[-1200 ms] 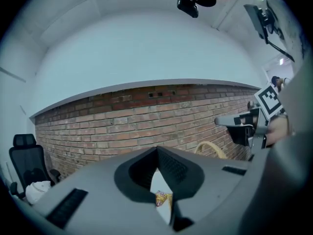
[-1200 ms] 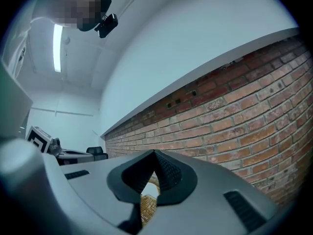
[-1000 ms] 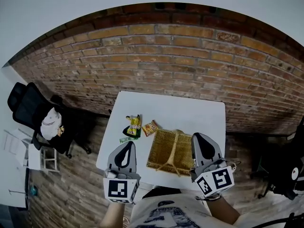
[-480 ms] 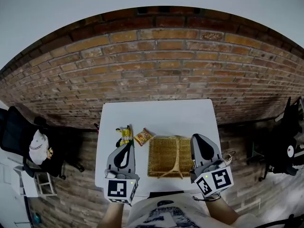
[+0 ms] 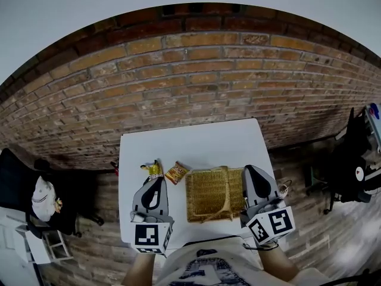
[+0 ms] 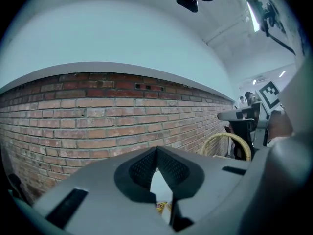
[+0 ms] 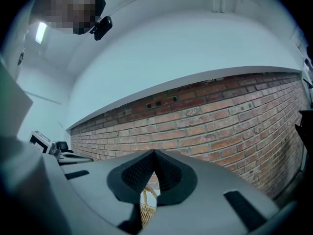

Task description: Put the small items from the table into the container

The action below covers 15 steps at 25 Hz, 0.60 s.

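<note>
A wicker basket (image 5: 209, 194) with a hoop handle (image 6: 230, 142) stands on the white table (image 5: 196, 149). Left of it lie a yellow-green snack packet (image 5: 153, 170) and an orange packet (image 5: 176, 173). My left gripper (image 5: 159, 180) is shut and empty, its tips just short of the yellow packet, a bit of which shows through the gap under the shut jaws (image 6: 162, 207). My right gripper (image 5: 249, 170) hangs at the basket's right edge, shut and empty; basket weave (image 7: 145, 213) shows below its tips.
A brick wall (image 5: 190, 88) rises right behind the table. A black office chair (image 5: 15, 177) with a white bundle (image 5: 43, 198) stands at the left, dark equipment (image 5: 357, 165) at the right. Wooden floor lies on both sides.
The head view has swung, so the table and chair slid left in the picture. My left gripper has come closer to the packets. Both grippers stay shut.
</note>
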Each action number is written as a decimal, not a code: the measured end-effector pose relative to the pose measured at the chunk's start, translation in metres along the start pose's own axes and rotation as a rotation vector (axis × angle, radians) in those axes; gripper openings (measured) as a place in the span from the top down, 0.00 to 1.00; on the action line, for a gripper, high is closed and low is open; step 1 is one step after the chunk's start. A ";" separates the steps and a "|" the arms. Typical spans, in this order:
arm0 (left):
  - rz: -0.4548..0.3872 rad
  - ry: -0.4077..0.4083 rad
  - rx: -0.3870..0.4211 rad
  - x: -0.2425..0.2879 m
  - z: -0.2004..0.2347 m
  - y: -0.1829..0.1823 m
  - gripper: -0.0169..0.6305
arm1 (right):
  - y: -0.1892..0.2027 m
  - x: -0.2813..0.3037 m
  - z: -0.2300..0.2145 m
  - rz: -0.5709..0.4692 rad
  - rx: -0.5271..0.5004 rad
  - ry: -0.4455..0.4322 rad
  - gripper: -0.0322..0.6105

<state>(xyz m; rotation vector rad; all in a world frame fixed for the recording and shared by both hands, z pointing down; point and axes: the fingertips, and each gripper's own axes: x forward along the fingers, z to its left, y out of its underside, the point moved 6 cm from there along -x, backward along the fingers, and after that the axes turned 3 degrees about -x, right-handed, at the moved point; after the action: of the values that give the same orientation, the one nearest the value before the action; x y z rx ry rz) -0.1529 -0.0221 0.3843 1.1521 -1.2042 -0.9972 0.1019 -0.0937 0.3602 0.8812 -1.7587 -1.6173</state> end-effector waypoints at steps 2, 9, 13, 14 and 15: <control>-0.001 -0.003 -0.001 0.001 0.003 0.002 0.90 | 0.001 0.001 0.001 -0.001 -0.001 0.005 0.92; 0.026 0.024 -0.002 0.011 0.005 0.010 0.78 | 0.001 0.004 -0.001 0.000 -0.001 0.019 0.92; 0.061 0.059 -0.016 0.019 0.003 0.019 0.64 | 0.002 0.007 -0.001 0.006 0.002 0.020 0.92; 0.068 0.068 -0.022 0.022 0.003 0.022 0.62 | 0.001 0.009 -0.001 0.006 0.001 0.017 0.92; 0.078 0.076 -0.032 0.024 0.002 0.024 0.59 | 0.000 0.010 -0.001 0.007 -0.001 0.015 0.92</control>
<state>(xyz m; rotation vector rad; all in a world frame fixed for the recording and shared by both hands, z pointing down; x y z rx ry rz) -0.1531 -0.0421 0.4122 1.0997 -1.1603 -0.9033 0.0969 -0.1026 0.3602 0.8834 -1.7489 -1.6034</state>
